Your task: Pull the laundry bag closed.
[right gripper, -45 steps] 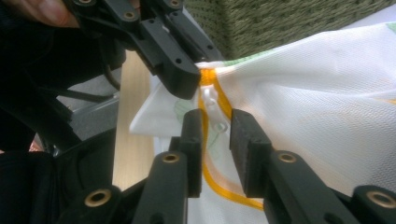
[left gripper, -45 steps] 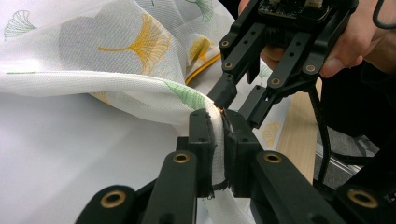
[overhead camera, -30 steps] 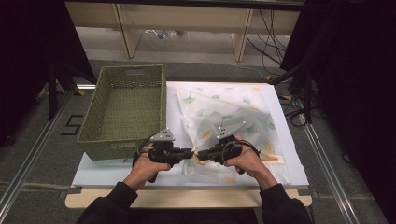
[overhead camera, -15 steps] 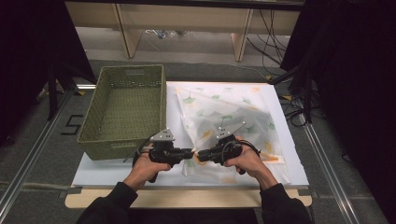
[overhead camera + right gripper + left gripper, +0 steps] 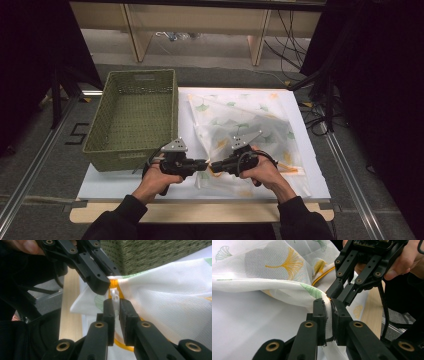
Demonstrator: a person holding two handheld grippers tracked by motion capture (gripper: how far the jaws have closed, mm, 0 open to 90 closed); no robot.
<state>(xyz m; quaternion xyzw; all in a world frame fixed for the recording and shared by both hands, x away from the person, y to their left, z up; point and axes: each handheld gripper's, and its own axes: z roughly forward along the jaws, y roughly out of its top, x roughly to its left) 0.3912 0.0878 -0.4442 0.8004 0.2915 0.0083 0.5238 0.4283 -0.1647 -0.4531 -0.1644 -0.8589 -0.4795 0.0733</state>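
Observation:
A white mesh bag printed with yellow and green leaves lies on the white board, its near left corner lifted. My left gripper is shut on the bunched fabric of that corner. My right gripper faces it tip to tip. Its jaws have just been closing, and the small white zipper pull is pinched between them. The yellow zipper runs off from this corner. In the right gripper view the left gripper holds the cloth just above the pull.
A green woven basket stands at the left of the white board, close to my left hand. The wooden table edge runs under both forearms. Metal rails flank the table, with cables on the floor at the right.

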